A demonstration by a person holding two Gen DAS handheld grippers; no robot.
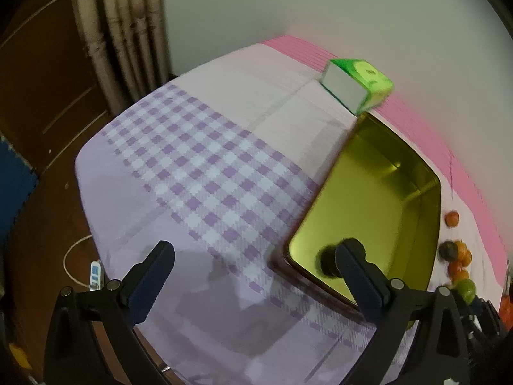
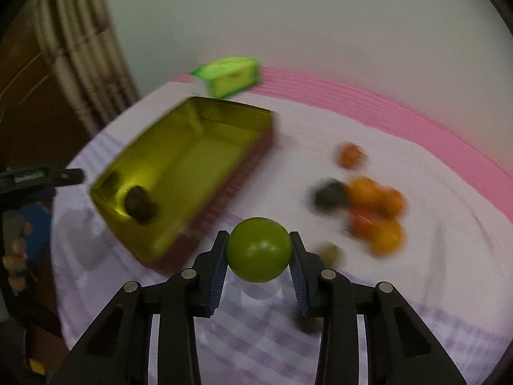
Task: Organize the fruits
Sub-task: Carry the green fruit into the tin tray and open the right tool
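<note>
my right gripper [image 2: 259,250] is clamped on a green fruit [image 2: 259,249], a round smooth ball pinched between both pads and lifted clear of the cloth, off the near corner of the gold tin [image 2: 224,112]. my left gripper [image 1: 253,276] has its jaws spread wide with nothing between them, hovering over the near end of that same tin [image 1: 368,147], one finger over the checked tablecloth [image 1: 198,166] and the other over the tin's inside. so far i count just one dark fruit [image 2: 139,204] lying in the tin, down in its near corner; in the left view it peeks out beside my finger [image 1: 327,258]. the rest of the tin is bare gold. most of the work is left, i'd say: a cluster of orange fruits [image 2: 376,211] sits on the cloth to the right of the tin, with another dark one [image 2: 330,194] touching the pile, a lone orange one [image 2: 351,154] farther back, and a small dull piece [image 2: 330,253] just beside my right finger that's too blurred to name. a green box [image 2: 232,77] stands behind the tin by the wall. the green fruit looks like the second to go in, and it isn't over the tin yet.
</note>
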